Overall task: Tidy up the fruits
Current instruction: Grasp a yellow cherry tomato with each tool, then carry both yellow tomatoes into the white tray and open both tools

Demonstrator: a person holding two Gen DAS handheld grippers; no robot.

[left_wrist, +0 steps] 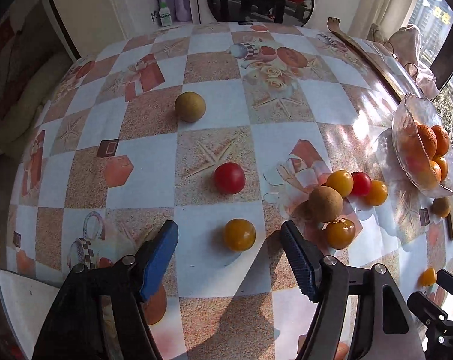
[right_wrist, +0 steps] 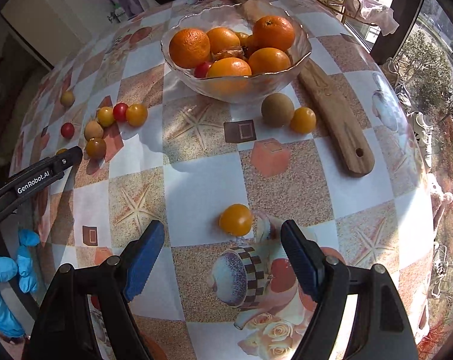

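Right wrist view: desk (right_wrist: 196, 180) first, glass bowl (right_wrist: 298, 57) of oranges beyond, then the right hand-held gripper (right_wrist: 222, 240), jaws apart, facing a yellow cherry tomato (right_wrist: 236, 220). Left hand-held gripper (left_wrist: 229, 240) gapes too. Best approach: centre, squeeze gently.

Right wrist view.
- Glass bowl (right_wrist: 256, 90): one, at twelve o'clock.
- Oranges (right_wrist: 189, 48) in it: five showing, plus one red tomato (right_wrist: 203, 69).

Loose on the cloth:
- Yellow tomatoes (right_wrist: 236, 220): six, one half hidden at nine o'clock.
- Red tomatoes (right_wrist: 120, 111): two.
- Brown round fruits (right_wrist: 277, 110): three.
- Wooden board (right_wrist: 337, 114): one, at two o'clock.
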